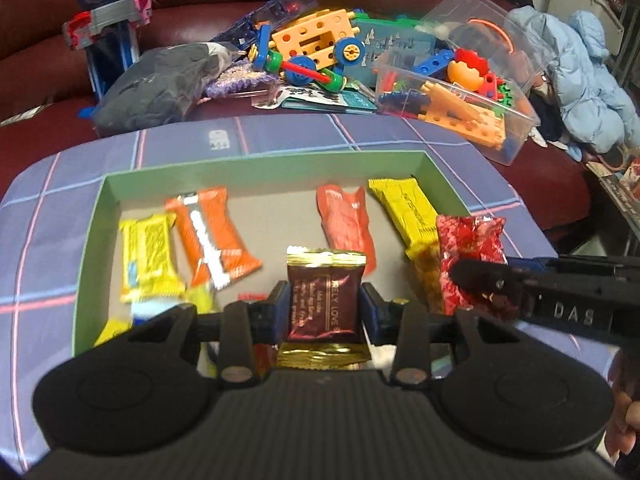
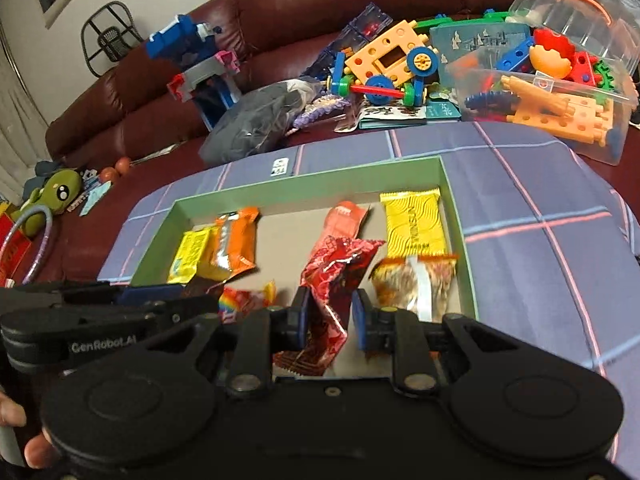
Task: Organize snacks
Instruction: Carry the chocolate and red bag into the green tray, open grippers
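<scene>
Left claw (image 1: 324, 312) clamped on a maroon-and-gold snack packet (image 1: 325, 300), held above the green tray (image 1: 256, 160); right claw (image 2: 329, 312) pinches a crinkled red wrapper (image 2: 334, 276) over the same tray. Inside lie yellow (image 2: 414, 224), orange (image 1: 216, 232) and salmon (image 1: 346, 216) packets. Beyond, a clear toy bin (image 1: 460, 100) on a maroon sofa (image 2: 304, 4).

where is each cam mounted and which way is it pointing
Left wrist: sits on the left claw, looking forward and down into the green box; the claw grips a maroon and gold packet, and the right claw enters at right.
Right wrist: sits on the right claw, same direction; it grips a red foil packet, with the left claw at left.
Shared: box, snacks, toy-covered sofa.
</scene>
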